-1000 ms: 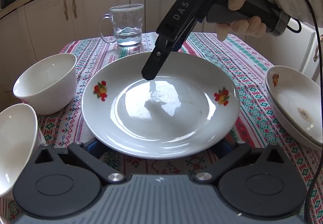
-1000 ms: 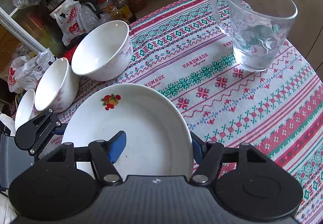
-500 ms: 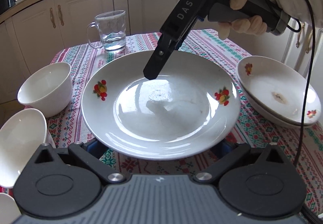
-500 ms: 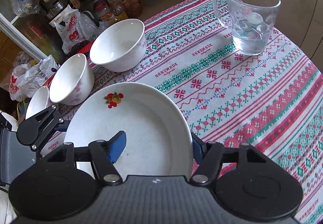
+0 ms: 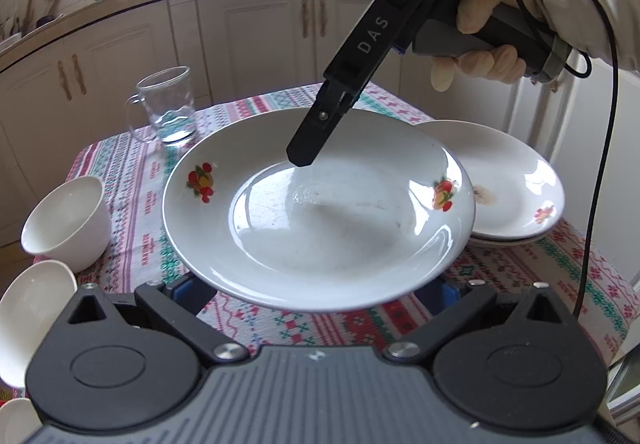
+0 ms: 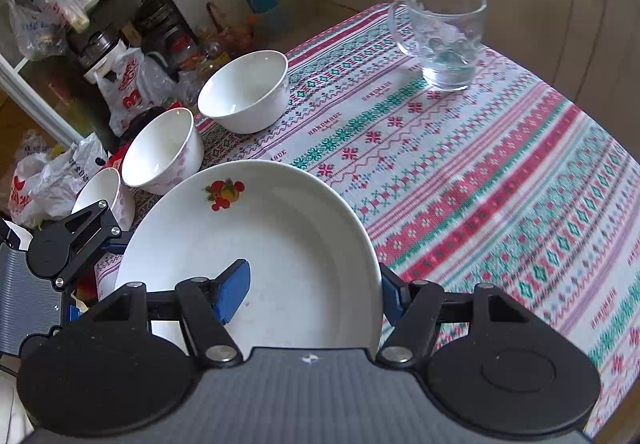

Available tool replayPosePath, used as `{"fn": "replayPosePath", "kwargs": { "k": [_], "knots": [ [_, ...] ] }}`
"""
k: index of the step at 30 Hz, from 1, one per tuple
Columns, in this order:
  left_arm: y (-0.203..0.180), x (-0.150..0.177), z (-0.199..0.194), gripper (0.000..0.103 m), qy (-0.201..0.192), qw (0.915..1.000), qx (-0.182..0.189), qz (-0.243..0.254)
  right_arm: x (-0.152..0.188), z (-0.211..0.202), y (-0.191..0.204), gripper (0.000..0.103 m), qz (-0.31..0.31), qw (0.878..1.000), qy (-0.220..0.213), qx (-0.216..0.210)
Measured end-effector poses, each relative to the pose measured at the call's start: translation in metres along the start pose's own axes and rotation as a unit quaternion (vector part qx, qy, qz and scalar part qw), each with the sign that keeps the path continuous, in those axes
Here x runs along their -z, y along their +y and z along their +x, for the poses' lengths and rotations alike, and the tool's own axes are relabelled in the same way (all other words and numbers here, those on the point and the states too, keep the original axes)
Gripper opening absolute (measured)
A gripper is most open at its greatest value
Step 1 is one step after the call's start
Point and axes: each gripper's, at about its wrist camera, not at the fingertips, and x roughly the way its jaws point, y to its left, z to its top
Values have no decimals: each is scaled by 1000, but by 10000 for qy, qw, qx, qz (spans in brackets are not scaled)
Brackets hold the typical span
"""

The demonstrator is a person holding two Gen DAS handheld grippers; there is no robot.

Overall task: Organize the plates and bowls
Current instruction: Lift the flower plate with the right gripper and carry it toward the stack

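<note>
Fingertips first: the right gripper (image 6: 312, 290) pinches the far rim of the white plate (image 5: 320, 216), one blue pad (image 6: 234, 290) lying on the inner face, the other behind the rim. That plate rides in the air above the tablecloth (image 6: 480, 180), a red fruit print on each side. The left gripper (image 5: 316, 290) sits at the plate's near edge with fingers spread wide, blue pads peeking out beneath the rim (whether they touch it, I cannot tell). Just off to the right, partly under the held plate's edge, a stack of plates (image 5: 516, 180) rests on the cloth, the top one stained. On the other side, white bowls (image 6: 244, 92) line up along the table's edge. Farther back stands a glass mug (image 5: 166, 104) with a little water in it.
</note>
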Motion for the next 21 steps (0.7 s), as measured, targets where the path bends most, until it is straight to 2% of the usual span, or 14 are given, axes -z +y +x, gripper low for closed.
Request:
{"fn": "replayPosePath", "kwargs": {
  "k": [6,21],
  "knots": [
    [-19,-7,0,102,-99,9991,271,312,29,-24,-1,72,236,9993,-150,230],
    [-62,-19,18,102,-6,9928,954,725,102,-66,-23,72,935,9924,-511,621]
  ]
}}
